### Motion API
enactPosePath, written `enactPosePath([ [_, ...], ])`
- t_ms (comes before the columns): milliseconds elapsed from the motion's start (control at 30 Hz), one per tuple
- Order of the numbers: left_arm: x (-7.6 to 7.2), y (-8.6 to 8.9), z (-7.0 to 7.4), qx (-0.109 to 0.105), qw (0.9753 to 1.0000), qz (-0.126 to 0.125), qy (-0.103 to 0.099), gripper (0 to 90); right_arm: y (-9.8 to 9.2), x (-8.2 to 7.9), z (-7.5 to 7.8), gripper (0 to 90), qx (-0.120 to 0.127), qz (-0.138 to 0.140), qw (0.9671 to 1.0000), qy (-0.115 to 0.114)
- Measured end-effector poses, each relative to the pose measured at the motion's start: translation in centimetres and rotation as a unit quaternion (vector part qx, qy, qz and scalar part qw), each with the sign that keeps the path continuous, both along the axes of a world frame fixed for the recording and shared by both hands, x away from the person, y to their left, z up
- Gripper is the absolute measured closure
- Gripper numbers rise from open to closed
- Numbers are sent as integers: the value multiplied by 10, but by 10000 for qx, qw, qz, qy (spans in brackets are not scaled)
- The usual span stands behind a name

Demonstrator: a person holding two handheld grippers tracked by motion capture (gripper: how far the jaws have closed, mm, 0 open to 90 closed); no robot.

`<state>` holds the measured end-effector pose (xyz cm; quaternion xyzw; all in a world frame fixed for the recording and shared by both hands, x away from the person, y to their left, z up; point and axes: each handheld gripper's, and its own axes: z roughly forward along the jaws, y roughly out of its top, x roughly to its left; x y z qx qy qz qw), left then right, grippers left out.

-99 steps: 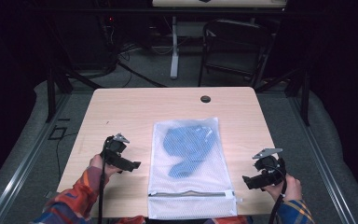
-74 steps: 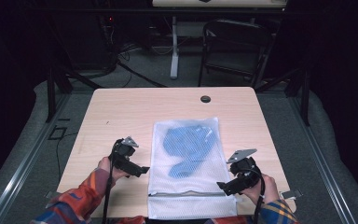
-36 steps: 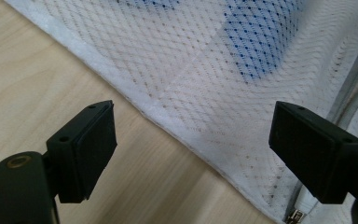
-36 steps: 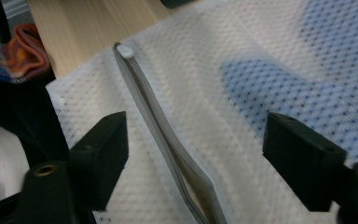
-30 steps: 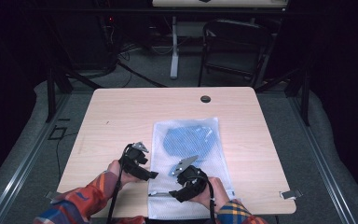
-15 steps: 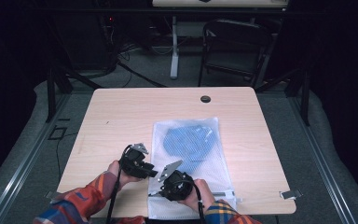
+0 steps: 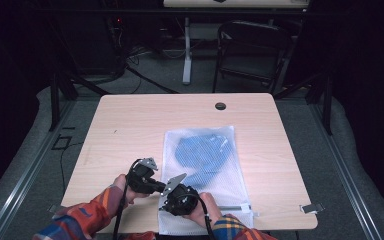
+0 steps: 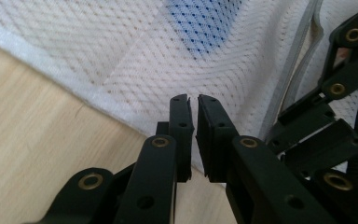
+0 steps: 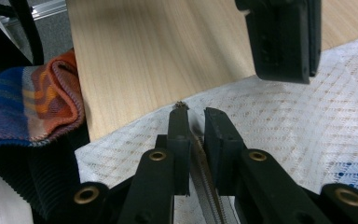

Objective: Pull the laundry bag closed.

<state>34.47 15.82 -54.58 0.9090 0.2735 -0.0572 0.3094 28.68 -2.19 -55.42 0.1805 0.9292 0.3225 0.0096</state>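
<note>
Since both grippers meet at the near left corner of the mesh bag (image 7: 207, 175), that corner decides the move:
Bag: lies flat on the bench (image 7: 130, 130), long axis running away from the person.
Zipper (image 9: 205, 186): along the bag's near edge, its end between the right gripper's jaws.
Right gripper (image 9: 195, 122): nearly clenched around the zipper end; a firm grasp cannot be told.
Left gripper (image 8: 193, 100): clenched, just over the bag's left hem, grasping nothing visible.
Count: one bag, one blue garment (image 7: 202, 152) inside, two grippers.

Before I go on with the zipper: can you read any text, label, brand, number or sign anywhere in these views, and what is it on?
None: no readable word, number, label or sign stands on anything.
Mesh laundry bag: no print or tag that reads.
Blue garment inside it: no lettering to be made out.
Left tongs and right tongs: plain black, no markings.
Table: bare wood, no sticker.
</note>
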Motion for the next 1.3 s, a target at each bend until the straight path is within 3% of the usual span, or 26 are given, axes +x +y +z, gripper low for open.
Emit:
enactPosePath([
  [200, -6, 4, 1, 58, 9999, 63, 115, 855, 1, 2, -2, 776, -9, -109, 9999, 26],
  [267, -8, 1, -3, 163, 9998, 30, 139, 859, 0, 3, -2, 767, 13, -147, 9999, -19],
  [367, -7, 0, -7, 218, 9995, 4, 240, 867, -2, 4, 0, 775, 126, -220, 9997, 12],
  [533, -7, -2, -10, 230, 9991, -41, 356, 873, 1, 3, -4, 787, 106, -141, 9998, 119],
  [633, -9, -6, -15, 374, 9984, -84, 418, 885, 4, 2, -4, 796, 112, -53, 9998, 128],
  [733, -9, -6, -17, 325, 9984, -92, 459, 900, 5, 0, -3, 800, 184, -28, 9998, 113],
  [867, -9, -6, -18, 284, 9982, -133, 502, 900, 7, -1, -5, 774, 102, 14, 9998, 143],
  [1067, -9, -6, -18, 295, 9983, -157, 487, 900, 9, -2, -7, 813, 30, -27, 9999, 122],
  [1100, -10, -8, -16, 346, 9984, -204, 398, 900, 9, -3, -7, 816, -37, -23, 9999, 102],
  [1300, -10, 2, -11, 215, 9978, -323, 529, 896, 8, -5, -13, 816, -130, -70, 9999, 74],
])
